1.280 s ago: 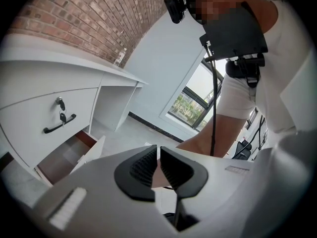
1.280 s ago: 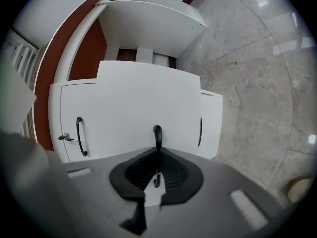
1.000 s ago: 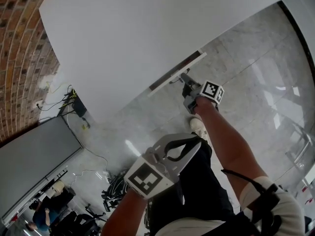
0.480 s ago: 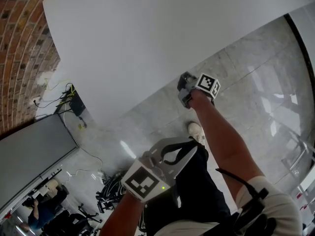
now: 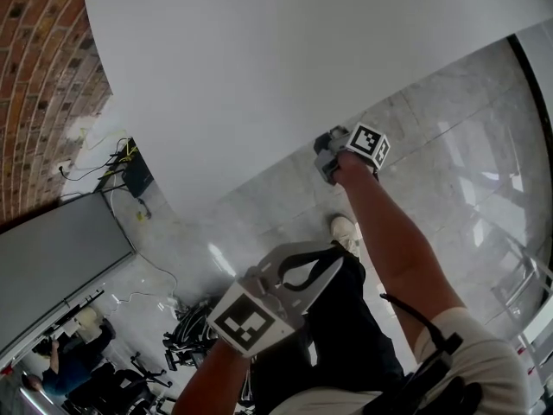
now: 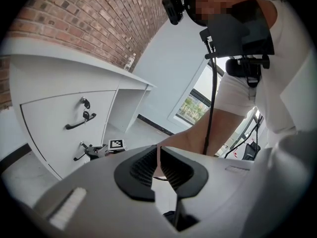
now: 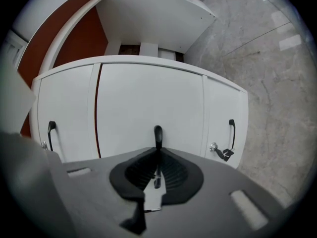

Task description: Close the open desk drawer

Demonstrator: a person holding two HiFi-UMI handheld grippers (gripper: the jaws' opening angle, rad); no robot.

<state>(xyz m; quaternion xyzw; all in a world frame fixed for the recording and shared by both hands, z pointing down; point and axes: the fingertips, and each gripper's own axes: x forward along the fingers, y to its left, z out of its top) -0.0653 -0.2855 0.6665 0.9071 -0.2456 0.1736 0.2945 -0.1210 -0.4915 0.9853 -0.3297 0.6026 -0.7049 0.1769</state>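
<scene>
Left gripper [image 6: 158, 156]: held low, close to the person's body; the jaws are brought together with only a thin slit between the pads, and nothing is gripped.
Shoe [image 5: 346, 228]: seen on the floor between the two grippers.
Right gripper [image 7: 157, 155]: reached out ahead of the left one, at the desk's edge; the jaws are clamped on the drawer handle [image 7: 157, 133].
Drawer handle: a black bar, run down into the gap between the right gripper's pads.
Drawer [image 7: 148, 103]: found straight ahead of the right gripper, under the desk top [image 5: 285, 67]; its white front appears level with the fronts on either side.
Neighbouring handle [image 7: 231, 128]: set on the front to the right of the gripped one, with a key [image 7: 220, 152] hung in the lock beside it.
Marble floor [image 5: 449, 162]: spread to the right of the right gripper.
Brick wall [image 5: 34, 76]: seen far left, beyond the desk, with cables [image 5: 121, 158] lying at its foot.
</scene>
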